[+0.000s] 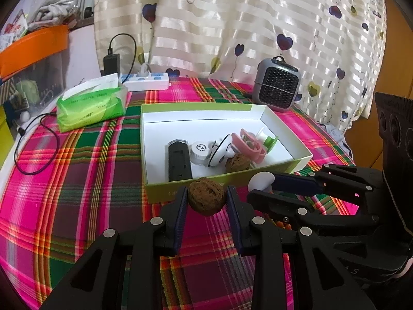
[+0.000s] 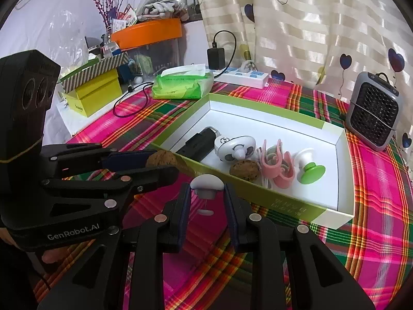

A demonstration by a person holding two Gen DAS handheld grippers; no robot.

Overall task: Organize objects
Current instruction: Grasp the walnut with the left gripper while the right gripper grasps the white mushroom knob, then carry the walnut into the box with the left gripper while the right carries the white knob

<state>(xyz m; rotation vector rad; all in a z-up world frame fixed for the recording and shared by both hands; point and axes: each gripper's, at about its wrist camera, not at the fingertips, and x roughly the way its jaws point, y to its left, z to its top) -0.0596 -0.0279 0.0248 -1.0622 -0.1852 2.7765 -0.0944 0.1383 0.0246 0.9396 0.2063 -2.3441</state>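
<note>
your left gripper clamps a walnut, your right gripper a white knob, green-rimmed box at twelve o'clock.

A shallow box sits on the cloth-covered table, in the middle. Inside it, along the near wall, lie from left to right a flat remote-like bar, a round cap, a small disc-shaped gadget, a walnut, a pair of clips and a spool. Just before the near wall, outside the box, the left gripper holds a second walnut; the right gripper, beside it to the right, holds a mushroom-shaped knob. Left of the box lies a tissue pack, behind that a power strip with a charger. A small fan stands behind the box's right corner, before the curtain.
</note>
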